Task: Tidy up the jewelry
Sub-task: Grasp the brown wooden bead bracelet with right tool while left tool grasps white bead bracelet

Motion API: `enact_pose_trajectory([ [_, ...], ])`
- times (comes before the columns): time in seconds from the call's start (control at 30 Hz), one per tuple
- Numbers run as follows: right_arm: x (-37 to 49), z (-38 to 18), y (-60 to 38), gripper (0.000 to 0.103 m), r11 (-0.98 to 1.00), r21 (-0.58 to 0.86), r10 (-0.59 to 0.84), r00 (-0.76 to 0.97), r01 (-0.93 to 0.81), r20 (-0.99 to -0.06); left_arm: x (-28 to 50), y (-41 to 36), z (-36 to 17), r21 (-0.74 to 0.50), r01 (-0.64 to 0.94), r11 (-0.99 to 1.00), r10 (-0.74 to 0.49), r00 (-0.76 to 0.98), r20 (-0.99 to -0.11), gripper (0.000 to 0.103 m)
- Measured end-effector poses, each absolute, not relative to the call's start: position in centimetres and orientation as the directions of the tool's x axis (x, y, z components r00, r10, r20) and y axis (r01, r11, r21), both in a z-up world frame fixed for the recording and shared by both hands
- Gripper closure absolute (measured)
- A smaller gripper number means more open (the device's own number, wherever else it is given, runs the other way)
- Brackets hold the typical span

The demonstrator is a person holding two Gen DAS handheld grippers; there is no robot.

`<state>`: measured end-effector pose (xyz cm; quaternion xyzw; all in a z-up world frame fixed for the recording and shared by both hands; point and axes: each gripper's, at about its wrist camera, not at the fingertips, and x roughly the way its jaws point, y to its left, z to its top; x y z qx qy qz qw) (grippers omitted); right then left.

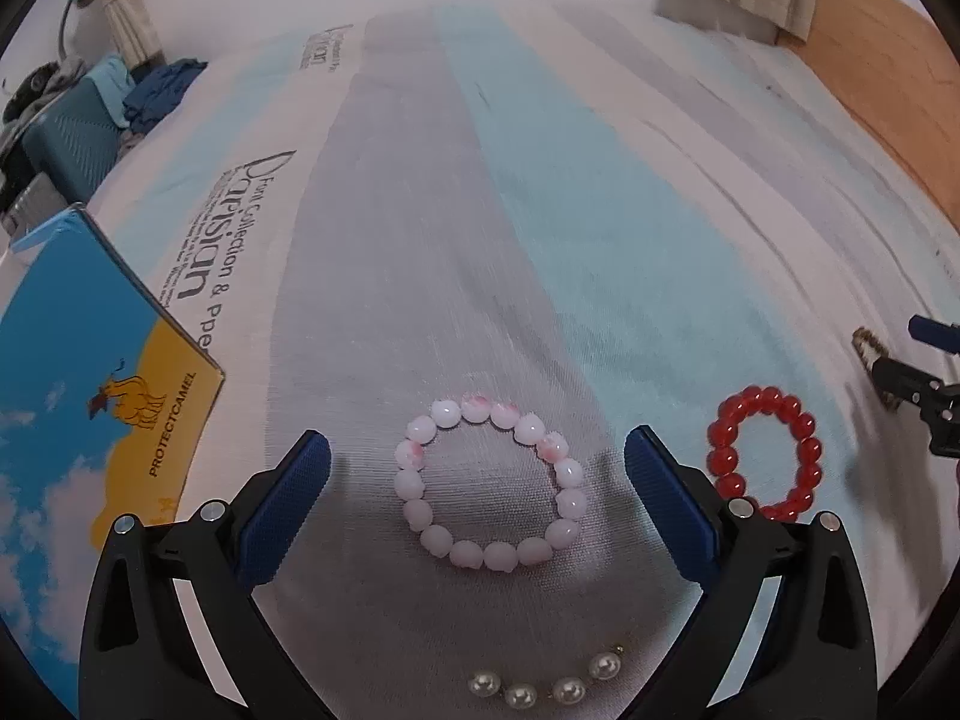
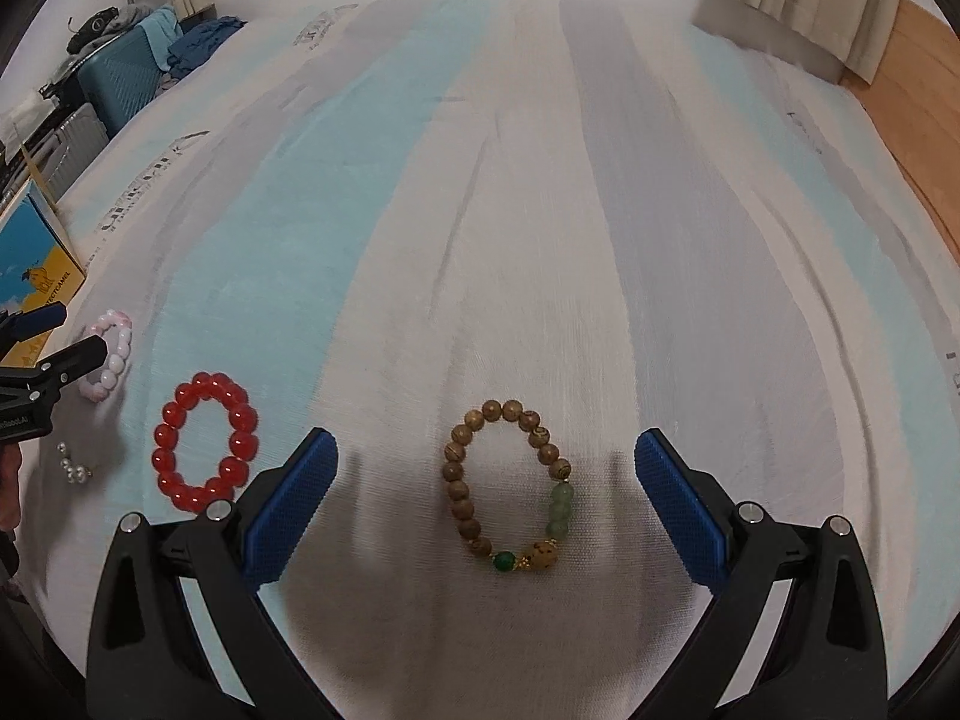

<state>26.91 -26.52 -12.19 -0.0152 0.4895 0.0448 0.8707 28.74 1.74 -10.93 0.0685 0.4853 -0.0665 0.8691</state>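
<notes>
A pink bead bracelet (image 1: 489,489) lies flat on the striped bed sheet, between the fingers of my open left gripper (image 1: 477,450). A short pearl strand (image 1: 543,681) lies just below it. A red bead bracelet (image 1: 762,453) lies to the right, partly behind my right finger; it also shows in the right wrist view (image 2: 204,450). A brown wooden bracelet with green beads (image 2: 510,489) lies between the fingers of my open right gripper (image 2: 486,450). The pink bracelet (image 2: 111,363) and pearls (image 2: 73,465) show at the far left there. Both grippers are empty.
A blue and yellow box (image 1: 78,396) rests at the left on the sheet. A teal suitcase (image 1: 72,138) and clothes stand beyond the bed's left edge. A wooden floor (image 1: 888,78) lies at the right. The right gripper shows at the edge of the left wrist view (image 1: 918,384).
</notes>
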Motion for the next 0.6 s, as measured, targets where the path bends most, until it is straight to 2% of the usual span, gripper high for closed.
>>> enact_pose_trajectory([
  [0.13,27.2,-13.3,-27.1,0.008,0.996,0.026,0.064,0.499,-0.082,-0.864,28.9,1.8,-12.0,0.048,0.178,0.983,-0.049,0.504,-0.862,0.008],
  [0.27,27.4,-14.1,-27.5,0.008,0.996,0.052,0.083,0.479,-0.076,-0.874,28.7,1.8,-13.0,0.034,0.174,0.984,-0.056,0.485,-0.873,0.012],
  [0.43,27.3,-14.7,-28.5,0.025,0.995,0.083,0.102,0.467,-0.06,-0.878,28.6,1.9,-13.5,0.037,0.17,0.985,-0.052,0.488,-0.871,0.015],
  [0.53,27.2,-14.7,-28.9,0.037,0.993,0.109,0.122,0.461,-0.055,-0.879,28.3,1.7,-13.7,0.041,0.172,0.984,-0.048,0.482,-0.875,0.027],
  [0.6,27.1,-14.5,-29.0,0.043,0.992,0.116,0.128,0.459,-0.055,-0.879,27.9,1.2,-13.5,0.044,0.187,0.981,-0.053,0.485,-0.873,0.041],
])
